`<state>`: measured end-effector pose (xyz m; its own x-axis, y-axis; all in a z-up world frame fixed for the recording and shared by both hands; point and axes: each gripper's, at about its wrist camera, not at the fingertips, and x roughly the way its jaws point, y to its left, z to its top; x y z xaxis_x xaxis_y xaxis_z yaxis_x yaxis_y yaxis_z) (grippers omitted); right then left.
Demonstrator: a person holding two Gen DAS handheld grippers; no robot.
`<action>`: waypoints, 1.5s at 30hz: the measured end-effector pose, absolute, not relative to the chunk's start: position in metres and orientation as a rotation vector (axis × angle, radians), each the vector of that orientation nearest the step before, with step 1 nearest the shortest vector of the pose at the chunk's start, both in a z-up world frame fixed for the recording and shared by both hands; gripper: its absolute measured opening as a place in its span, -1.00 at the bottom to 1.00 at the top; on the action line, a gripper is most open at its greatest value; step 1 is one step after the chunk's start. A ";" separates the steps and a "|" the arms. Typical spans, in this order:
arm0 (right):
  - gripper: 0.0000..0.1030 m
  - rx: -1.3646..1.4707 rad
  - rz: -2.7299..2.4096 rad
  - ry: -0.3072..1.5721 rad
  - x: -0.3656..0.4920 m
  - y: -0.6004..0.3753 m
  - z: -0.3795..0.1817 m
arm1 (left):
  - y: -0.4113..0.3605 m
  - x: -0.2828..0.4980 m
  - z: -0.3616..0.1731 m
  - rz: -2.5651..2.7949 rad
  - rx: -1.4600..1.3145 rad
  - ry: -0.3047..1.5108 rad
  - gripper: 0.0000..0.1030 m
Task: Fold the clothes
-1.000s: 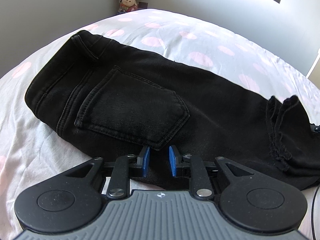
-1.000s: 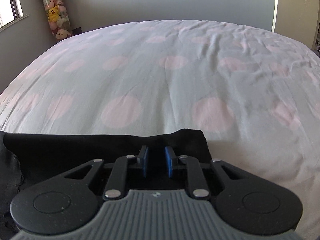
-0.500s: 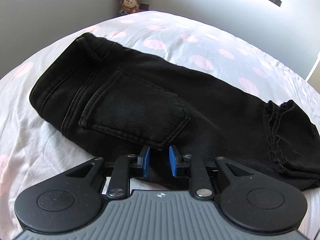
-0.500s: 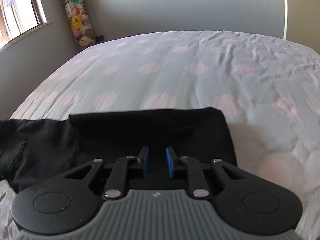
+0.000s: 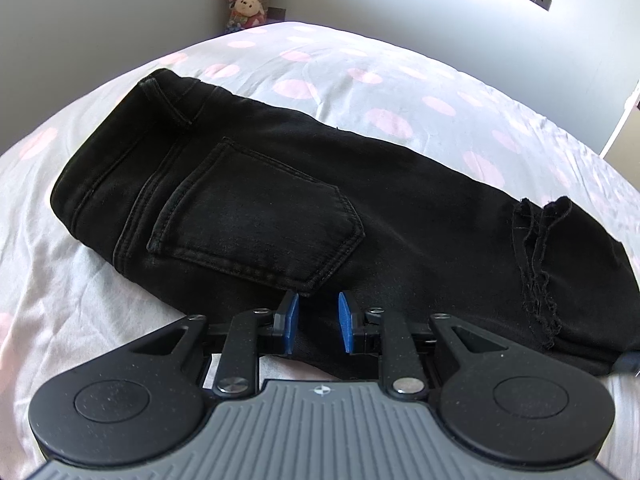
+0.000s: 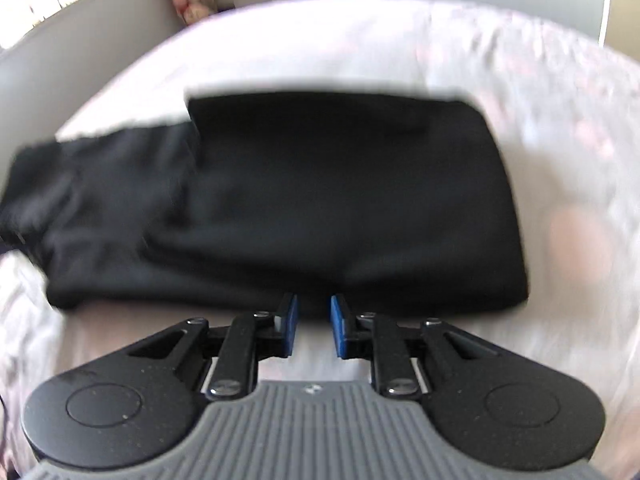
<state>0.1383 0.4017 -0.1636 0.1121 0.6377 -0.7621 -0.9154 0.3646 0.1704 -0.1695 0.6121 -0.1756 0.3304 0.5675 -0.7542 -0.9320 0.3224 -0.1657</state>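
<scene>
This is a bedroom in a home. A bed (image 5: 400, 92) with a white sheet dotted pink fills both views. Stuffed toys (image 5: 248, 0) are stacked in the corner at eleven o'clock, beside plain grey walls (image 5: 100, 20).

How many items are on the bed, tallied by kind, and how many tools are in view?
Black jeans: 1, folded, lying on the polka-dot bed
Tools: 2, the left tool and the right tool, both open and empty
Total: 3

I note black jeans (image 5: 304, 200) with black stitching, white bedsheet (image 5: 400, 80) with pink dots, blue pads (image 5: 291, 322) on my black-and-grey left gripper (image 5: 318, 322), grey walls (image 5: 100, 12)
</scene>
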 end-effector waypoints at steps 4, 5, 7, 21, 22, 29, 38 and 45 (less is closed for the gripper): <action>-0.57 -0.354 1.171 0.733 0.144 0.429 -0.132 | 0.613 -0.170 -0.176 1.085 -0.671 0.653 -0.46; -0.57 -0.348 1.154 0.700 0.148 0.438 -0.127 | 0.612 -0.170 -0.176 1.087 -0.667 0.657 -0.46; -0.56 -0.312 1.091 0.685 0.166 0.459 -0.128 | 0.613 -0.171 -0.177 1.089 -0.667 0.660 -0.46; -0.56 -0.293 1.154 0.773 0.144 0.565 -0.187 | 0.618 -0.168 -0.183 1.087 -0.661 0.671 -0.41; -0.56 -0.294 1.167 0.781 0.139 0.568 -0.189 | 0.619 -0.169 -0.183 1.087 -0.665 0.669 -0.41; -0.54 -0.310 1.197 0.774 0.121 0.557 -0.171 | 0.618 -0.173 -0.179 1.091 -0.673 0.649 -0.33; -0.13 -0.162 1.063 0.789 0.144 0.438 -0.143 | 0.613 -0.187 -0.165 1.155 -0.701 0.560 0.02; 0.02 0.078 0.825 0.934 0.184 0.331 -0.156 | 0.621 -0.223 -0.159 1.262 -0.832 0.416 0.10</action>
